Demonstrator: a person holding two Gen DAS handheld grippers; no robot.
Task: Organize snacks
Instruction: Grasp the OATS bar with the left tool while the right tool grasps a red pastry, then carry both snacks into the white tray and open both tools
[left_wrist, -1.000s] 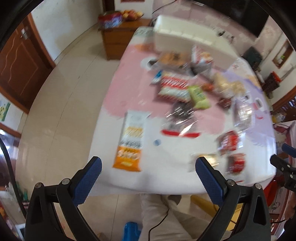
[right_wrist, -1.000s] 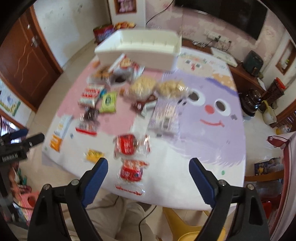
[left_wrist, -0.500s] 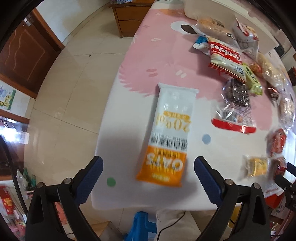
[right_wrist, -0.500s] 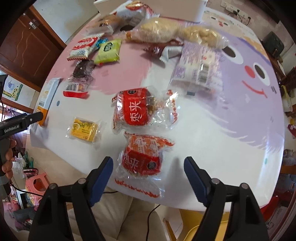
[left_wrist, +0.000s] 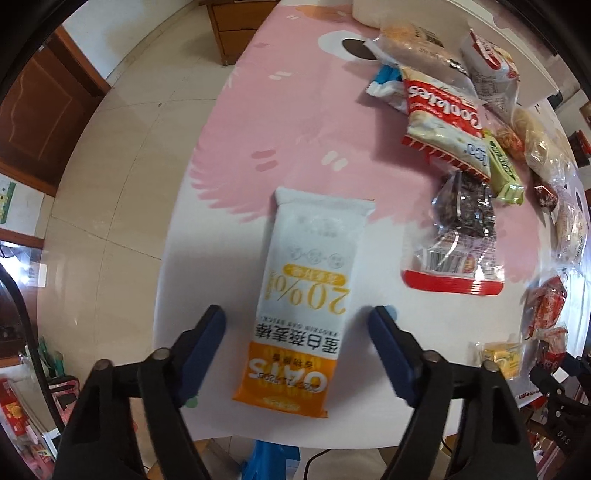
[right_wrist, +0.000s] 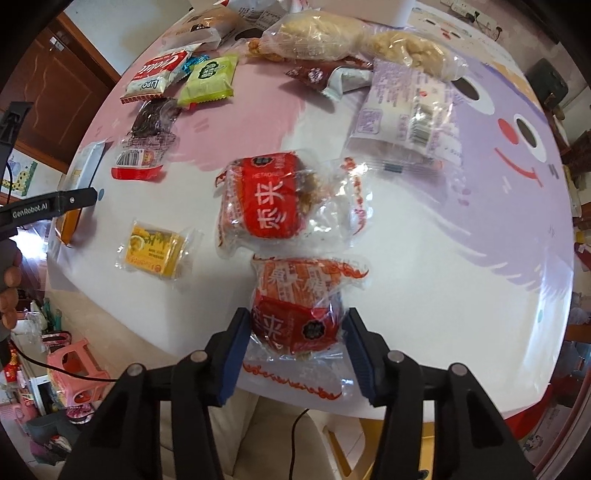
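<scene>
**Grippers come down on two snack packets at the table's near edge**

Snacks lie scattered over a round table (right_wrist: 461, 280) covered in a glossy pink, white and lilac cartoon cloth. Both grippers point straight down at it, and both have just been closing.

The left gripper (left_wrist: 297, 332) straddles a long white and orange oat-bar packet (left_wrist: 306, 302) that lies flat near the table's edge, its orange end nearest the person. The blue pads stand either side of the packet with bare cloth showing between each pad and the wrapper — the jaws are partly apart and not yet pressing on it.

The right gripper (right_wrist: 295, 328) has its blue pads set against the two sides of a red and clear plastic pastry packet (right_wrist: 299, 314), also at the near edge. The pads meet the wrapper, which looks bunched between them, so the grip is on. Just beyond it lies a second red pastry packet (right_wrist: 266, 199), touching or nearly touching the first; I cannot tell which. To the left of these sits a small yellow packet in clear wrap (right_wrist: 155, 249), apart from both.

Further back are a clear bag of dark snacks with a red band (left_wrist: 458, 236), a red and white cookie bag (left_wrist: 443, 122) and a light green packet (right_wrist: 208, 81), close together.
</scene>
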